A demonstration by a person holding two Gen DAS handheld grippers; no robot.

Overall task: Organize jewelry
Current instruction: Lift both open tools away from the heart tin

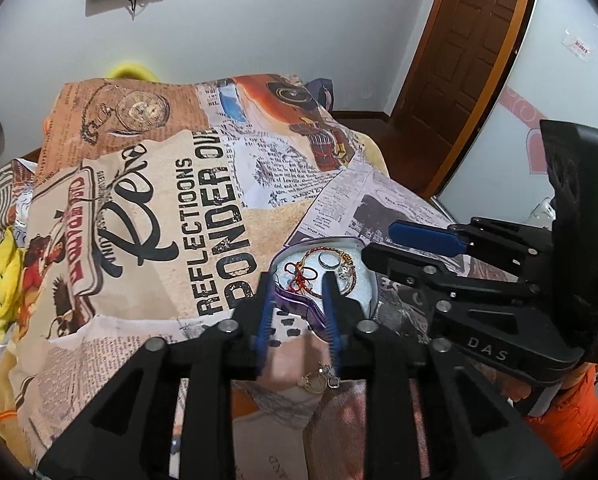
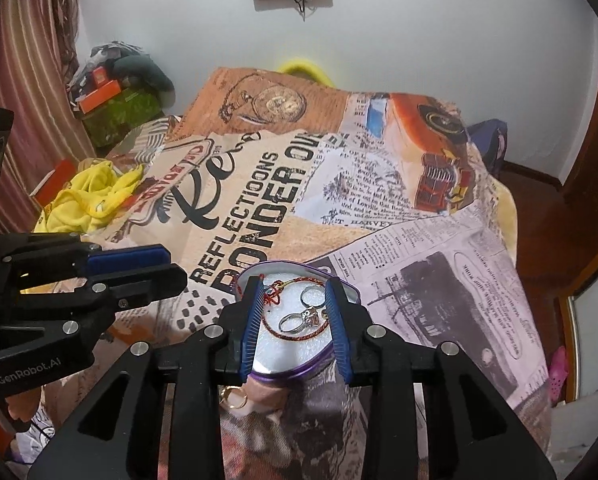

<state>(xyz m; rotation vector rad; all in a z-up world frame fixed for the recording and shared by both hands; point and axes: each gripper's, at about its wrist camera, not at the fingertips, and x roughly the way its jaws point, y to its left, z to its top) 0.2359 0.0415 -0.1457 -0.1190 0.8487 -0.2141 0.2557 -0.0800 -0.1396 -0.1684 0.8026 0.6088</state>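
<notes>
Left wrist view: heart-shaped tin (image 1: 369, 294) with a purple rim lies on the printed blanket (image 1: 147, 216), lid off, white lining showing. Inside the tin: a red cord bracelet (image 1: 301, 276), a plain ring (image 1: 330, 261) and a second beaded bracelet (image 1: 349, 270). Left claw (image 1: 297, 280) hovers over the tin's near-left rim, jaws parted, nothing held. Gold earrings (image 1: 319, 378) lie on the blanket just in front of the tin, outside it. Right claw (image 1: 383, 242) sits at the tin's right edge, body marked "DAS". Right wrist view: right claw (image 2: 295, 286) spans the tin (image 2: 299, 370) rim to rim, jaws wide apart, empty; two silver rings (image 2: 299, 322) lie in the tin between the blue pads (image 2: 255, 320). Left claw (image 2: 171, 266) stands left of the tin, stamped "GenRobot.AI". Blanket print beyond the tin reads "REFLECTIOONS PONDER". Blanket beyond and to the right of the tin lies open up to its edge.
</notes>
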